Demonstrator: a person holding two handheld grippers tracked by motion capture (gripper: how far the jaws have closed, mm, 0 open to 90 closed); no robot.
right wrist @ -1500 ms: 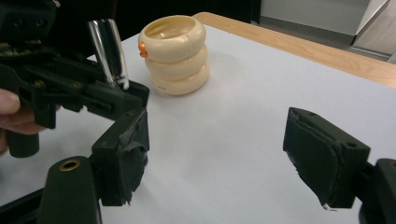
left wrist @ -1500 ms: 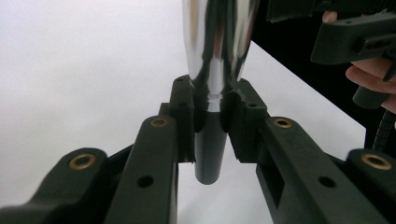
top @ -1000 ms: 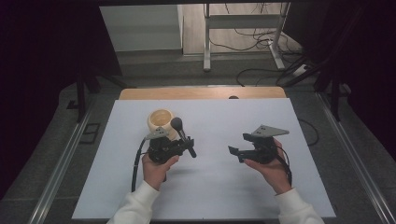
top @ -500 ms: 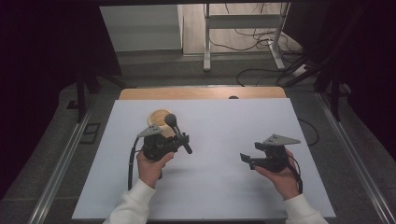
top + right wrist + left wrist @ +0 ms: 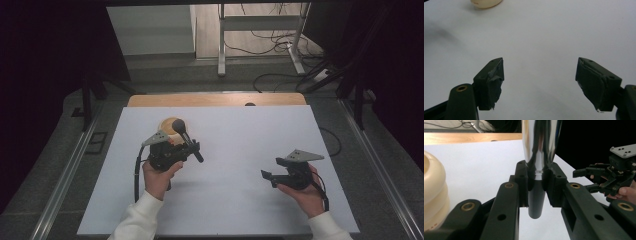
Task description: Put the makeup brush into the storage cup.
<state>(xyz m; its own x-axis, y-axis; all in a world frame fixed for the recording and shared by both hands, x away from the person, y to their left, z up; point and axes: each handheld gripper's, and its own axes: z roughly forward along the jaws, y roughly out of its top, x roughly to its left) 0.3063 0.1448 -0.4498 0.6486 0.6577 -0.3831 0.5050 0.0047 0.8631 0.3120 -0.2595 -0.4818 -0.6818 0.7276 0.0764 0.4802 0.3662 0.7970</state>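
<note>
Fingers around pestle, beside bowl

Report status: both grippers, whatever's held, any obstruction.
Left gripper shut on metal pestle, beside cream bowl. Right gripper open, empty, over bare white table. No obstruction.

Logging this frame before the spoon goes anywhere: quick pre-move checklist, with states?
1. Left gripper shut on the metal spoon handle: ok.
2. Spoon bowl raised off the table, near the cream bowl: ok.
3. What the cream bowl holds: cannot tell.
4. Right gripper open, nothing between its fingers: ok.
5. Right gripper held apart from the left gripper, over the white table: ok.
</note>
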